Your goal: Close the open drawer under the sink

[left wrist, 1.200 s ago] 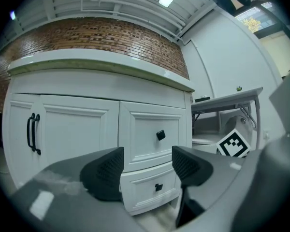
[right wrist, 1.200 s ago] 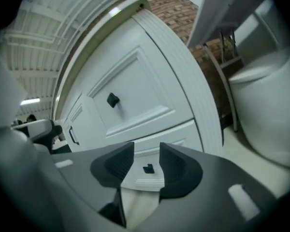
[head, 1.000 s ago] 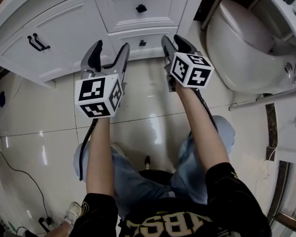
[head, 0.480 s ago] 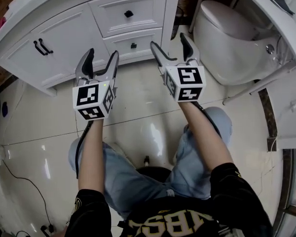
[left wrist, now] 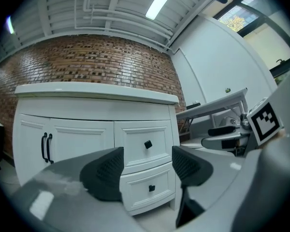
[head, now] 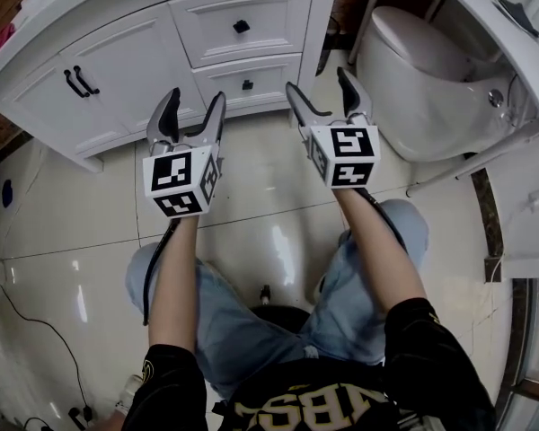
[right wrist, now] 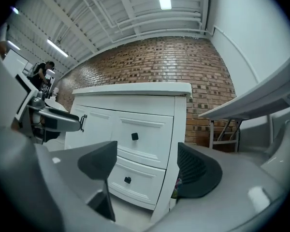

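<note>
A person sits on the shiny tiled floor [head: 81,241] in front of a white cabinet [head: 126,57] and holds a gripper in each hand. The left gripper [head: 196,97] is held out flat toward the cabinet. Its two jaws are wide apart and there is nothing between them, only air and the cabinet farther back. The right gripper [head: 319,81] is held out flat too, just beside the left one. Its jaws are far apart as well and are just starting to come together, with nothing between them. Neither gripper touches the cabinet. The cabinet has two doors on the left with two thin black handles [head: 76,82] side by side. On the right it has two drawers, one over the other, each with a small black knob. The top drawer [head: 274,21] is pushed in. The bottom drawer [head: 269,77] sits under it, near the floor and just past the tips of both grippers. It looks pushed in too, with its front in line with the drawer above. A white toilet [head: 431,88] with its lid down stands to the right of the cabinet. A red brick wall [left wrist: 87,62] is behind the cabinet.
</note>
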A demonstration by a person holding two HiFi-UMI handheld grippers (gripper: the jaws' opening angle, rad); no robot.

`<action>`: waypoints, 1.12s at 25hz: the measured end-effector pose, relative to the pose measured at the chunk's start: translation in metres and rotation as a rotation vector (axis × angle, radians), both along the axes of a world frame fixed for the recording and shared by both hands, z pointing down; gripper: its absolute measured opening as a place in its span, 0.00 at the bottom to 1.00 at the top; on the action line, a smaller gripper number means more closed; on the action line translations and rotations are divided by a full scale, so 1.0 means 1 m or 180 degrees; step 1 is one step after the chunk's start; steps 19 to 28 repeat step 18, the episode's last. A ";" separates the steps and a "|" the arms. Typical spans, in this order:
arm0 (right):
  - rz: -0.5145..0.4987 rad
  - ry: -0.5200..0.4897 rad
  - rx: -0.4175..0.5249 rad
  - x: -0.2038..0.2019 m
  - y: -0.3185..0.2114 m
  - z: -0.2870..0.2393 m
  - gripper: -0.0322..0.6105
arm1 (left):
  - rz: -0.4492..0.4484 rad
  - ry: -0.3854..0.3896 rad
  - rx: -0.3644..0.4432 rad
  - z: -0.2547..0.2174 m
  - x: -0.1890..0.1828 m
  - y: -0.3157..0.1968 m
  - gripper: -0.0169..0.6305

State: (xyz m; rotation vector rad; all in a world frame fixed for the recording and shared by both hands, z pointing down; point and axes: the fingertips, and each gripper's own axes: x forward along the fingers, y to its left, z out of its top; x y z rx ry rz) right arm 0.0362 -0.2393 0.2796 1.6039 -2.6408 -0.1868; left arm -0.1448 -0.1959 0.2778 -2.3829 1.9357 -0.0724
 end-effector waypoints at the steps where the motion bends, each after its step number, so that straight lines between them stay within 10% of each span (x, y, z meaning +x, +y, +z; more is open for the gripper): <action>1: -0.0017 0.0022 0.0005 -0.003 0.000 0.001 0.65 | 0.0012 0.0023 -0.0018 0.002 0.002 -0.003 0.51; 28: 0.0000 -0.0039 -0.0125 -0.012 -0.040 0.019 0.63 | -0.0004 0.0161 -0.0075 0.018 0.002 -0.046 0.51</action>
